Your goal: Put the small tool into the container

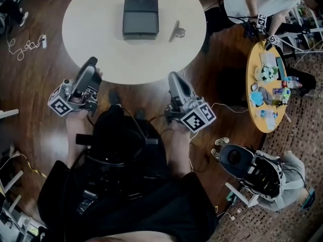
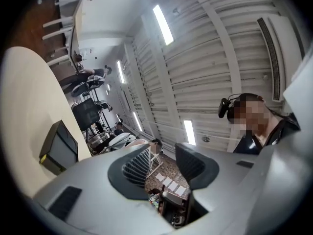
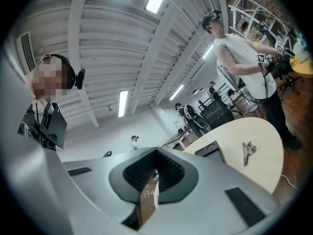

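On the round white table [image 1: 101, 49] lies a black box-shaped container [image 1: 140, 16], with the small metal tool [image 1: 177, 32] just to its right. Both grippers are at the table's near edge, short of both objects. My left gripper [image 1: 93, 62] is open; the left gripper view shows a clear gap between its pads [image 2: 139, 168], nothing in it, and the container [image 2: 58, 148] far off to the left. My right gripper [image 1: 173, 77] is shut with nothing between its pads [image 3: 155, 173]. The right gripper view shows the tool [image 3: 248, 152] and the container [image 3: 210, 148] ahead on the tabletop.
A small yellow table [image 1: 255, 102] crowded with several items stands to the right. Beside it a person in a white shirt [image 1: 257, 1] holds other grippers. A grey helmet-like object [image 1: 252, 170] lies on the floor at lower right. Cables [image 1: 22, 47] trail across the wooden floor at left.
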A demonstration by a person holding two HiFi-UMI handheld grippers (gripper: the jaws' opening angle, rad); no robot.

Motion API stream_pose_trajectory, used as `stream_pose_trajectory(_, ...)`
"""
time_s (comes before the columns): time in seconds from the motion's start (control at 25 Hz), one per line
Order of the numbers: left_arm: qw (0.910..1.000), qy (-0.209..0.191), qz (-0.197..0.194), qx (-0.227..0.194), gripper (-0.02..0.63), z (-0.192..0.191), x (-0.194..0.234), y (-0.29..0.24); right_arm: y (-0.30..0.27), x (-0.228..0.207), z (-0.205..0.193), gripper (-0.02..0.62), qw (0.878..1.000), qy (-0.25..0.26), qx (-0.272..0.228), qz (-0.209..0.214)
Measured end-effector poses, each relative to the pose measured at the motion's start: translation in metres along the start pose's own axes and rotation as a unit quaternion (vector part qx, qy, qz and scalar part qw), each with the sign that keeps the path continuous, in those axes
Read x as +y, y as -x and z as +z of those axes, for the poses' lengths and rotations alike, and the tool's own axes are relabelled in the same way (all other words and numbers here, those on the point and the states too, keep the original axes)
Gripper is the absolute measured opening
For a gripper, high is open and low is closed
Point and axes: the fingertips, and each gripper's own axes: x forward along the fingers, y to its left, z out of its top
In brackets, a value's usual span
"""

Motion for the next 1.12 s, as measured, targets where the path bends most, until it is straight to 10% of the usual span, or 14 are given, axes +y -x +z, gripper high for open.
stream_pose_trajectory(0.64,0.9966,0.073,0.012,0.035,0.146,0.044,0.127,-0.006,-0.104,-0.015,-0.041,-0.018,0.992,0.07,0.082,-0.065)
stream_pose_trajectory(1.12,0.995,0.07,0.071,0.009,0.141,0.02,0.16,-0.048,-0.126,-0.088,-0.032,-0.018,0.987,0.099,0.129,-0.007)
